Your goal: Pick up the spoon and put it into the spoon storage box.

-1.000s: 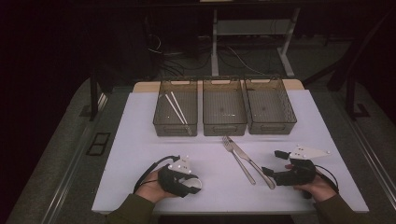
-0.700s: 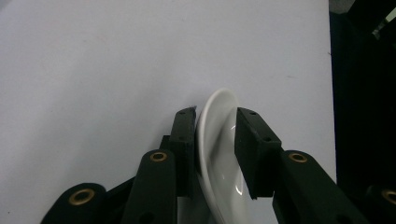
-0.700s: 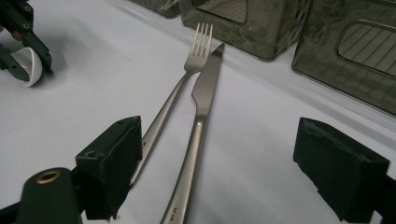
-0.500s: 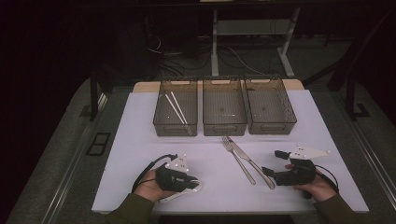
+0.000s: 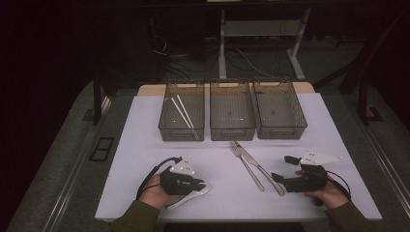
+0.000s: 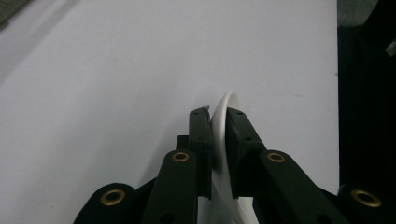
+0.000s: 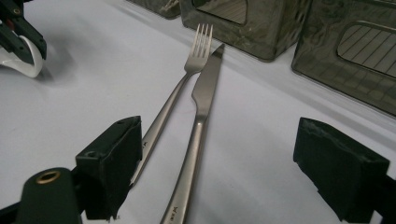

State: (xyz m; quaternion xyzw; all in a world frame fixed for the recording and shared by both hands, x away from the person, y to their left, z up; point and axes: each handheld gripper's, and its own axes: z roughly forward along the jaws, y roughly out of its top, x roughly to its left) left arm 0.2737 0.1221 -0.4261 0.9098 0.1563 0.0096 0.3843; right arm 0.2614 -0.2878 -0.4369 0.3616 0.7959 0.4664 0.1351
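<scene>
Bare table [image 5: 145, 145] lies open at nine o'clock, left of the three bins [image 5: 232, 111]. Those bins wall off twelve o'clock. At the centre, the fork [image 5: 246, 164] and knife [image 5: 261, 169] lie touching, blocking the lane between both grippers.

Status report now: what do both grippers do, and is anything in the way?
Left gripper shut on white spoon, low over table. Right gripper open, jaws either side of knife and fork handles. Nothing blocking.
</scene>
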